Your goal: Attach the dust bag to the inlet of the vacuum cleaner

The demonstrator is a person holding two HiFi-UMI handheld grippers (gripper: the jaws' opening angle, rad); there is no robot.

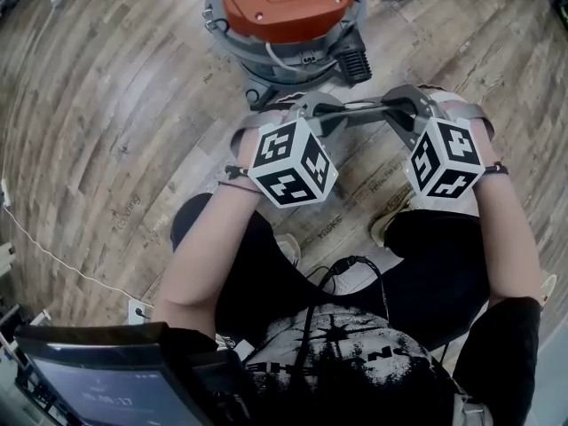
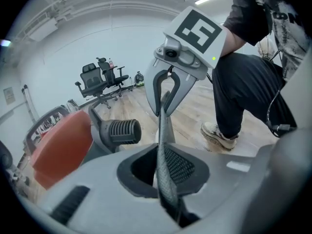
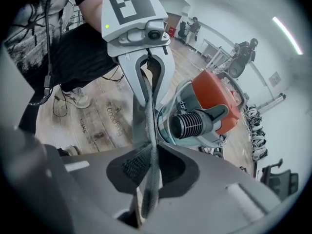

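The vacuum cleaner (image 1: 284,7), orange-topped with a grey base, stands on the wood floor ahead of the knees. A ribbed black port (image 3: 195,123) sticks out of its side. The grey dust bag (image 1: 359,106) is stretched edge-on between both grippers, above the floor in front of the vacuum. My left gripper (image 1: 312,114) is shut on one end; in the left gripper view the bag (image 2: 162,140) runs as a thin woven strip from its pads to the other gripper. My right gripper (image 1: 404,106) is shut on the far end of the bag (image 3: 146,130).
Office chairs (image 2: 100,79) stand at the far wall. The person's shoe (image 2: 219,133) rests on the floor beside the grippers. A dark screen (image 1: 98,380) sits at the lower left and a thin cable (image 1: 53,256) crosses the floor. A person (image 3: 243,52) stands far off.
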